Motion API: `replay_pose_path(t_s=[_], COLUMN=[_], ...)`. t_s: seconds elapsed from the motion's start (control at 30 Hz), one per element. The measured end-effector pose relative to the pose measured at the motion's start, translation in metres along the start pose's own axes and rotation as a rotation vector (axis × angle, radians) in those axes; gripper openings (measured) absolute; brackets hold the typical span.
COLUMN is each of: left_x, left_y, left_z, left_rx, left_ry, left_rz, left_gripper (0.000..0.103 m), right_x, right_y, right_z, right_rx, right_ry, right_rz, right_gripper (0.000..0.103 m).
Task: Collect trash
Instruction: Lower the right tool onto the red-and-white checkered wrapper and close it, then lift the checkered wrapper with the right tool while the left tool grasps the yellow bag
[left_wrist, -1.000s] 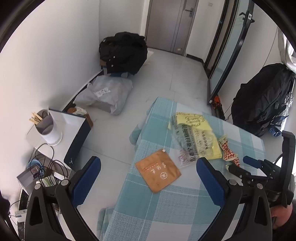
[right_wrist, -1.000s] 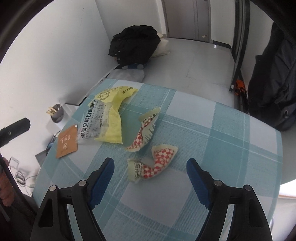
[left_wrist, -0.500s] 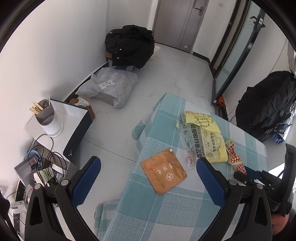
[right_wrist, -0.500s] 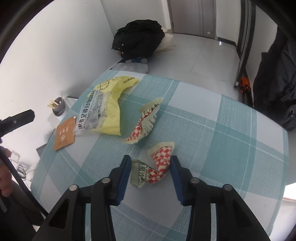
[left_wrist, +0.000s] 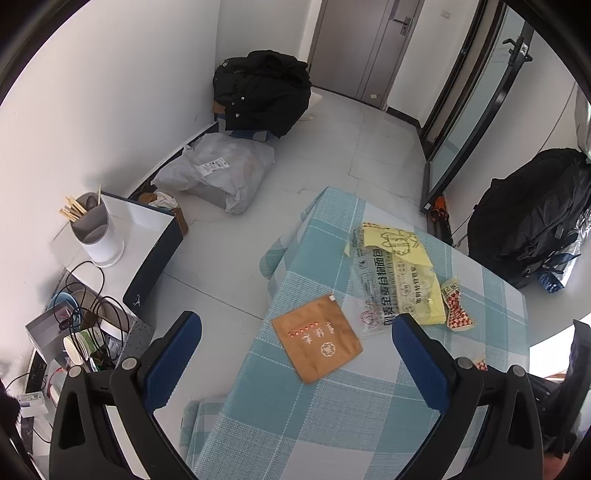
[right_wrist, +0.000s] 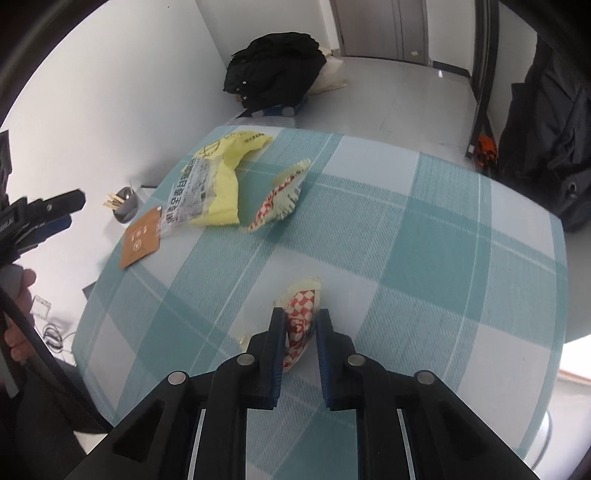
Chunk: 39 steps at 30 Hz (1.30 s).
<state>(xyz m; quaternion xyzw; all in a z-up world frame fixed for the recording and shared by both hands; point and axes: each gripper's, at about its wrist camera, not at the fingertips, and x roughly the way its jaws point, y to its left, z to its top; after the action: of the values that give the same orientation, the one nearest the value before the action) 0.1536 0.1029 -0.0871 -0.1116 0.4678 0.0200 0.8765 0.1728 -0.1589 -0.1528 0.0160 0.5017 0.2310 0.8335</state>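
The right gripper has just been closing its jaws, and now they are almost shut and press on a small red-and-white checked wrapper that lies on the counter, which has a teal checked cloth. The top of this wrapper sticks out beyond the jaws. Further away on the same counter lies a second checked wrapper, just beside a yellow plastic bag, and a brown paper packet is near the left edge. The left gripper hangs above the near corner of the counter, over the brown packet, with its jaws wide apart and nothing between them. A hand is at the left border.
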Motion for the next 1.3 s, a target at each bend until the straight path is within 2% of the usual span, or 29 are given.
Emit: replay_pose_path(t_s=[0.13,0.27,0.37,0.5,0.6,0.77,0.83,0.9,1.13,1.23,1.3], left_x=[-0.002,0.0,0.002,0.008,0.016,0.051,0.061,0.074,0.101,0.116,0.119], left_y=[-0.01,-0.018,-0.025,-0.036,-0.05,-0.072,-0.076,-0.083,-0.088,-0.09,-0.092], left_z=[-0.004,-0.008,-0.005,0.007,0.023,0.042,0.044,0.047,0.055,0.054,0.052], left_rx=[0.039,0.066,0.071,0.091,0.12,0.169,0.174,0.191,0.139,0.135,0.153], left_ry=[-0.007,0.006,0.014,0.064,0.071,0.181,0.192,0.234,0.33,0.387,0.395], left_rz=[0.004,-0.022,-0.071,-0.148,-0.118,-0.124,-0.097,-0.108,-0.092,-0.047,-0.022], left_gripper=[0.101,0.101,0.101,0.101,0.101,0.101,0.101,0.101,0.101,0.101,0.101], right_x=[-0.015,-0.029,-0.034,-0.038,-0.038,-0.037,-0.032,-0.029,-0.015,-0.015,-0.013], right_y=[0.002,0.002,0.002,0.003,0.005,0.007,0.007,0.006,0.006,0.007,0.007], right_z=[-0.009,-0.023,-0.032,-0.036,-0.037,-0.041,-0.044,-0.045,-0.048,-0.047,-0.048], right_rx=[-0.009,0.001,-0.006,-0.009,-0.01,-0.032,-0.038,-0.046,-0.074,-0.094,-0.094], right_ry=[-0.019,-0.039,-0.048,-0.069,-0.077,-0.082,-0.066,-0.066,-0.035,-0.04,-0.044], right_rz=[0.006,0.016,0.026,0.057,0.074,0.073,0.067,0.049,0.011,0.002,0.004], right_gripper=[0.015,0.015,0.015,0.015,0.015,0.015,0.015,0.015,0.017,0.018,0.018])
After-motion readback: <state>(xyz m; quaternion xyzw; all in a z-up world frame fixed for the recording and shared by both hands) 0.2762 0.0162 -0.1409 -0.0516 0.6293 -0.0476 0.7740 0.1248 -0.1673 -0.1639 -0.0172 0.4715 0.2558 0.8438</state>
